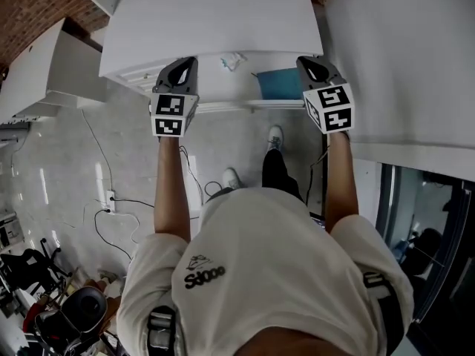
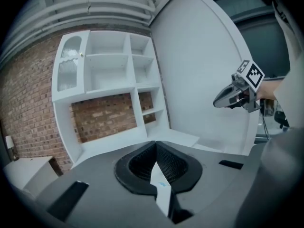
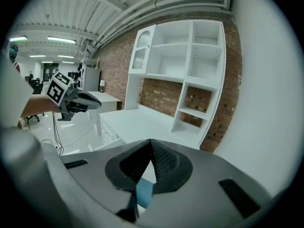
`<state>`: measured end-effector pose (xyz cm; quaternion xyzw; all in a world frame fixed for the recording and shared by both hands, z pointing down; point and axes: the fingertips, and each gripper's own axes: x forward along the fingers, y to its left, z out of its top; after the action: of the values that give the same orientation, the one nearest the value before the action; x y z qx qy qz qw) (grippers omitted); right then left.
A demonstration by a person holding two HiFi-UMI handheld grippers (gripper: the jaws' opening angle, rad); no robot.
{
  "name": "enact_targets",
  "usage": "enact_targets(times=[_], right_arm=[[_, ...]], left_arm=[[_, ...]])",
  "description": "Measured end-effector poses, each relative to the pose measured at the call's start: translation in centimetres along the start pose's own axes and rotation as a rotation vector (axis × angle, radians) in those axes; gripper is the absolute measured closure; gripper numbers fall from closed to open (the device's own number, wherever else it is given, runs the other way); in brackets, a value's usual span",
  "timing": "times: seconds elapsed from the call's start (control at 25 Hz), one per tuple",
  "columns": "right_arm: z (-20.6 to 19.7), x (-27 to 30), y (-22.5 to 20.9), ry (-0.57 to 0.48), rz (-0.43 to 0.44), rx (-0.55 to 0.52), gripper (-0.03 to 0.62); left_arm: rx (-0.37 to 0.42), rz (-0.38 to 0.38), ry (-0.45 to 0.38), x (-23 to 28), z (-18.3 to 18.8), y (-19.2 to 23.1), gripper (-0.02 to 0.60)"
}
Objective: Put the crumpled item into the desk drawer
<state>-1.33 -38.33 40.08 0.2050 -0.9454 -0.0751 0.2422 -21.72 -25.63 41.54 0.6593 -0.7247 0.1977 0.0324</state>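
In the head view a white desk (image 1: 215,21) has its drawer (image 1: 245,104) pulled open below the top. A small crumpled white item (image 1: 232,60) appears to lie at the drawer's back, and a blue object (image 1: 280,84) lies to its right. My left gripper (image 1: 184,69) hovers over the drawer's left end, jaws together, nothing in it. My right gripper (image 1: 312,67) hovers over the right end, also shut and empty. The left gripper view shows closed jaws at my left gripper (image 2: 155,148) and the right gripper (image 2: 235,95) in the air. The right gripper (image 3: 151,144) looks the same.
A white hutch with shelves (image 2: 109,70) stands on the desk against a brick wall. A tall white panel (image 1: 401,65) borders the desk's right side and a low white cabinet (image 1: 52,69) its left. Cables and a socket (image 1: 110,197) lie on the floor, with a chair (image 1: 74,310) behind.
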Motion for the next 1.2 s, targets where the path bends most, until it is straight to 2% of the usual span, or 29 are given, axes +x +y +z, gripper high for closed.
enact_targets(times=[0.32,0.52,0.64,0.88,1.2], right_arm=[[5.3,-4.4,4.5,-0.1,-0.01,-0.056,0.589],[8.5,-6.5,7.0,-0.164,-0.029,-0.073,0.589],[10.2,-7.9,8.4,-0.195,-0.037,-0.087,0.589],[11.0,-9.4,11.3,-0.215,-0.037,-0.1,0.589],[11.3,-9.9,13.7,-0.213,-0.014,-0.121,0.589]], left_arm=[[0.05,-0.001,-0.11,-7.4,4.6,0.3,0.563],[0.094,0.016,-0.123,-11.3,6.1,1.0,0.563],[0.089,0.015,-0.151,-13.4,7.0,1.2,0.563],[0.102,0.012,-0.185,-16.6,7.6,1.3,0.563],[0.106,0.022,-0.19,-18.9,7.2,1.5,0.563]])
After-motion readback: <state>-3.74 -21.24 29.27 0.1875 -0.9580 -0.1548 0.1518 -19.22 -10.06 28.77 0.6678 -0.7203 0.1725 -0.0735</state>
